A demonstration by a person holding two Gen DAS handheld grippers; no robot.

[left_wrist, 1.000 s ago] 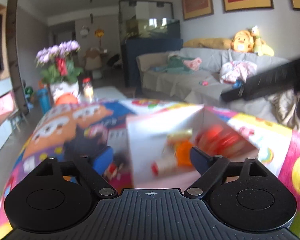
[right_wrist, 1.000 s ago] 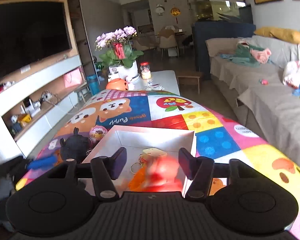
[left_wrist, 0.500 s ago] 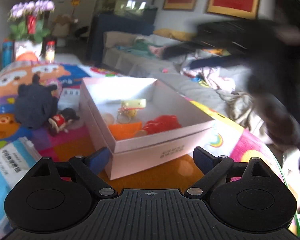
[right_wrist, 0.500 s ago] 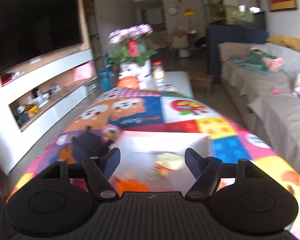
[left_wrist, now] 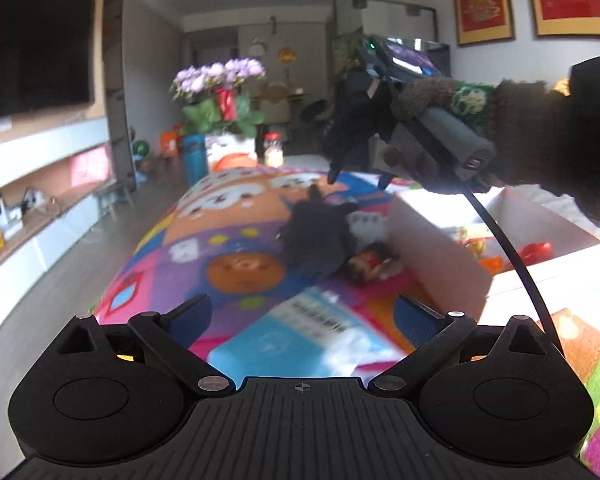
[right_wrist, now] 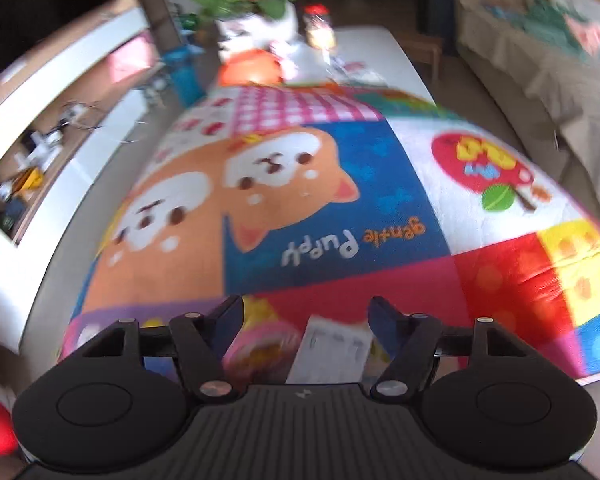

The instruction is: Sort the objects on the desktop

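Tissues in a soft blue-and-white plastic pack (left_wrist: 300,332) lay on the bright cartoon-printed tablecloth (right_wrist: 332,200), directly ahead of the left gripper (left_wrist: 306,314). Its fingers were spread wide and opening, with nothing pressed between them. The pack was judged light, squashy and slightly slick, best pinched across its short sides. Beyond it sat a dark grey plush toy (left_wrist: 316,236), soft and light, beside a small red-and-white figurine (left_wrist: 370,266). To the right stood the open white cardboard box (left_wrist: 440,252), already holding small red and orange items. The right gripper (right_wrist: 306,320), carried by a dark gloved hand (left_wrist: 436,132), hovered over a pink round capsule (right_wrist: 260,348) and a white paper card (right_wrist: 332,354); its fingers were half open and closing, gripping nothing.
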